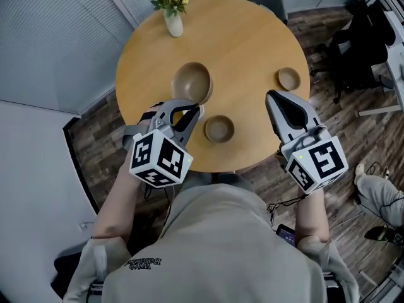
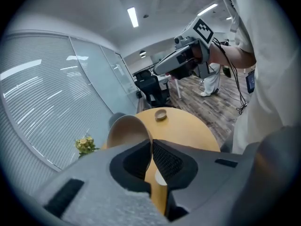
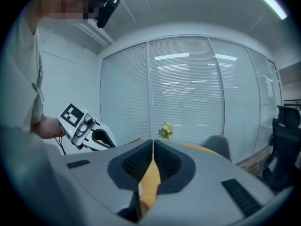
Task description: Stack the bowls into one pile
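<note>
Your left gripper (image 1: 194, 108) is clamped on the near rim of the large bowl (image 1: 191, 81), just behind the medium bowl (image 1: 219, 129). Your right gripper (image 1: 271, 95), jaws together and empty, hovers to the right of that medium bowl.

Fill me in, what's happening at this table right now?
A person is working with two handheld grippers over a round wooden table with three bowls on it. The left gripper is shut on the near rim of the large bowl. The right gripper is shut and empty. The medium bowl and small bowl sit apart, so nothing is stacked yet.
</note>
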Motion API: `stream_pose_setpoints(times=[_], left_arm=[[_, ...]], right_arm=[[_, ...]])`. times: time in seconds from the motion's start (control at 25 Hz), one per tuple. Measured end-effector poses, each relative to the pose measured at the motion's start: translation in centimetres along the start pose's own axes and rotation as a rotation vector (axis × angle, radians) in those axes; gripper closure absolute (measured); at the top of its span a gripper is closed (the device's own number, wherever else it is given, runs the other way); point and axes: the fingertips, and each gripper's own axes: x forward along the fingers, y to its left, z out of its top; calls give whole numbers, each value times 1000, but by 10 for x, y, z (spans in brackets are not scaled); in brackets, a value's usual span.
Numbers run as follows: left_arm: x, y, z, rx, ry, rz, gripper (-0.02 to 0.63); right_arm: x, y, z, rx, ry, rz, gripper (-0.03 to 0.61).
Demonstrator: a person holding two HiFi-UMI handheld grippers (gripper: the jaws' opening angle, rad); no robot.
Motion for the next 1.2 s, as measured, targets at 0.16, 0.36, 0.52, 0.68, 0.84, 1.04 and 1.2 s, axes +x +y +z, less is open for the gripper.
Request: stream_pose_setpoints(times=[0.16,0.36,0.52,0.68,0.84,1.04,1.2], left_arm=[[18,-17,-7,2,21,-53,586],[40,-40,-19,27,55,-119,586],[58,-62,-27,50,87,-177,586],[74,-85,-35,59,113,-244,586],[90,-104,-44,64,132,-295,586],[105,-132,-54,53,159,-376,586],[116,-152,-66,53,195,-407,586]], right_arm=[[-3,0,-10,9,15,-5,546],[-2,1,-18,24,24,-14,546],[-3,1,-23,32,31,-15,546],[-4,1,-28,44,37,-20,546],[-3,1,-35,58,48,-24,546],[-4,3,-49,84,70,-28,546],[-6,6,-61,102,84,-27,546]])
